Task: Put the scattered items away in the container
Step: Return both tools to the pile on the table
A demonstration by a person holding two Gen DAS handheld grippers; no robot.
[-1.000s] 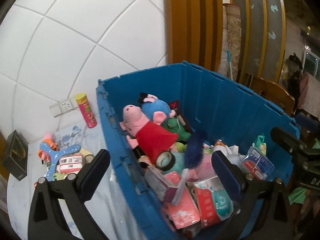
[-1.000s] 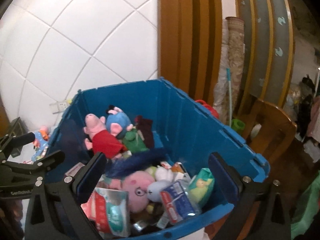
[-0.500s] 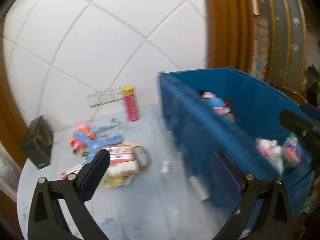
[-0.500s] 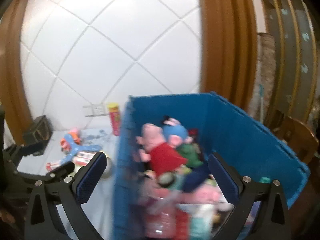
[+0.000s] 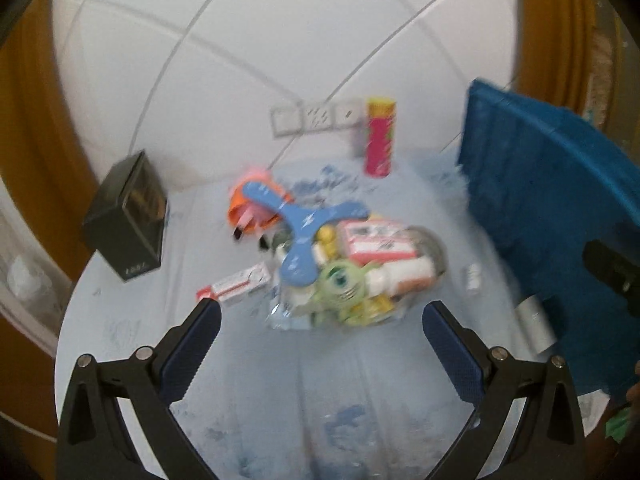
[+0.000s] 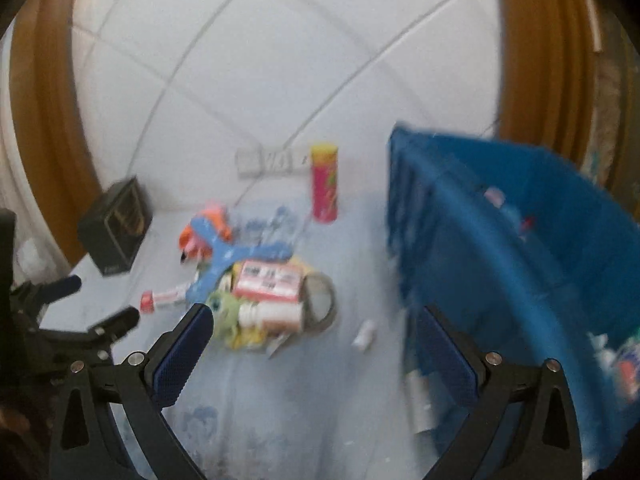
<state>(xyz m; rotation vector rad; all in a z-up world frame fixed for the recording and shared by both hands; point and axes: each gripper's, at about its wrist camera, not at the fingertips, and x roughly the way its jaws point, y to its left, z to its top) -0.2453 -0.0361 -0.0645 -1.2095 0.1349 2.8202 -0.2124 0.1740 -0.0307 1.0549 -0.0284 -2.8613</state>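
Observation:
A blue crate (image 5: 552, 216) stands at the right, also in the right wrist view (image 6: 500, 248), with items inside. A pile of items lies on the table: a blue three-armed boomerang (image 5: 300, 236), a green one-eyed plush (image 5: 340, 284), a pink box (image 5: 376, 240), a white bottle (image 5: 404, 276), an orange toy (image 5: 248, 212) and a red-white tube (image 5: 236, 284). My left gripper (image 5: 320, 320) is open and empty just before the pile. My right gripper (image 6: 312, 336) is open and empty, right of the pile (image 6: 260, 288). Both views are blurred.
A red-and-yellow can (image 5: 380, 140) stands by the tiled wall near a socket strip (image 5: 312, 116). A black box (image 5: 128, 216) sits at the table's left. A small white object (image 5: 474, 276) and a silver cylinder (image 5: 536, 324) lie beside the crate.
Both grippers have swung left, away from above the crate and toward the pile on the table. Both stay open and empty.

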